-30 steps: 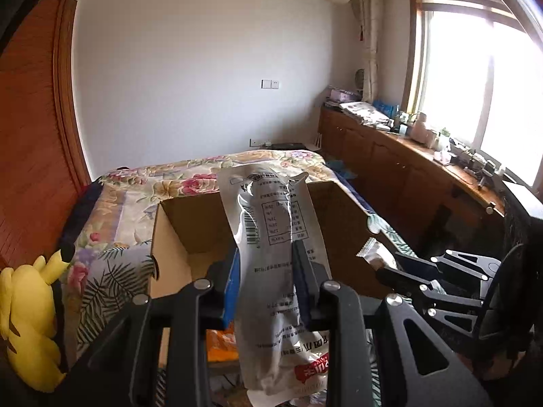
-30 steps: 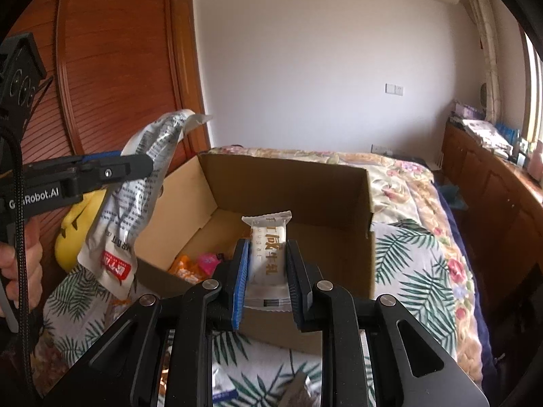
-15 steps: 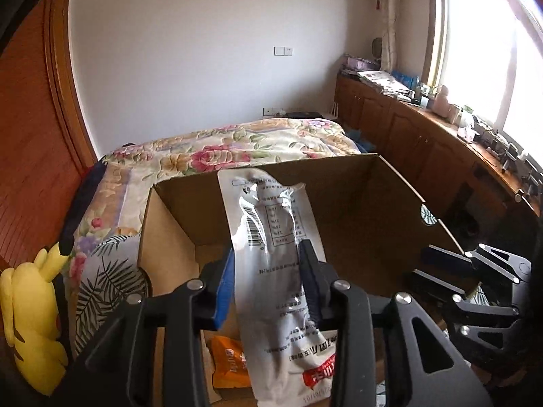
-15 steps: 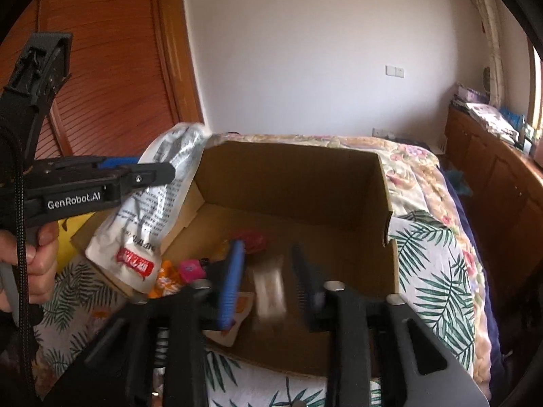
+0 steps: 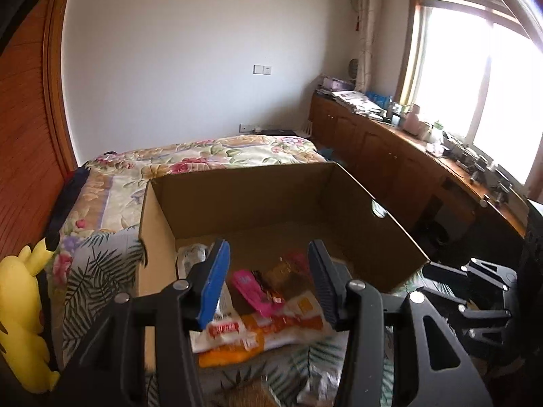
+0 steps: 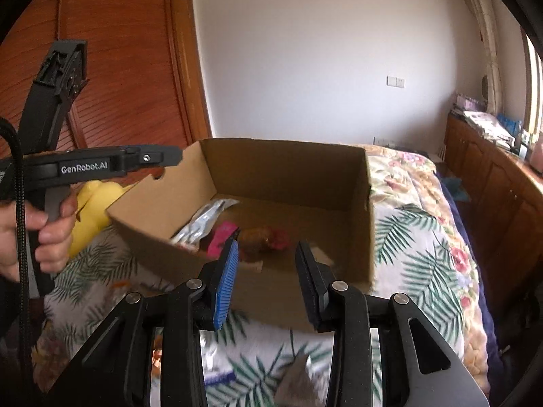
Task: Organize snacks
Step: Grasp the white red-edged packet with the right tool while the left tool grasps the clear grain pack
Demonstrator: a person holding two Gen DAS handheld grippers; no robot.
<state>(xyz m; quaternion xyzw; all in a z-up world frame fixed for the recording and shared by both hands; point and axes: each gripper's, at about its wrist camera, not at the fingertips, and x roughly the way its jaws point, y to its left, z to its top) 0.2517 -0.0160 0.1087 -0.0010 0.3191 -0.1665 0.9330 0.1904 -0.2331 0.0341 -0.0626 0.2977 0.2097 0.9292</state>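
Both wrist views look down, sharing the cardboard box (image 5: 237,190).

The left gripper (image 5: 268,281), black with one blue-padded finger, is seen with its jaws opening and nothing clasped between them. Beyond it an open brown cardboard box (image 5: 258,196) is set on a floral bedspread (image 5: 217,152). Inside the box a silver foil pouch (image 5: 191,254), a pink wrapped snack (image 5: 251,286) and an orange packet (image 5: 288,318) are seen lying. A yellow plush toy (image 5: 20,312) is seen at the left edge.
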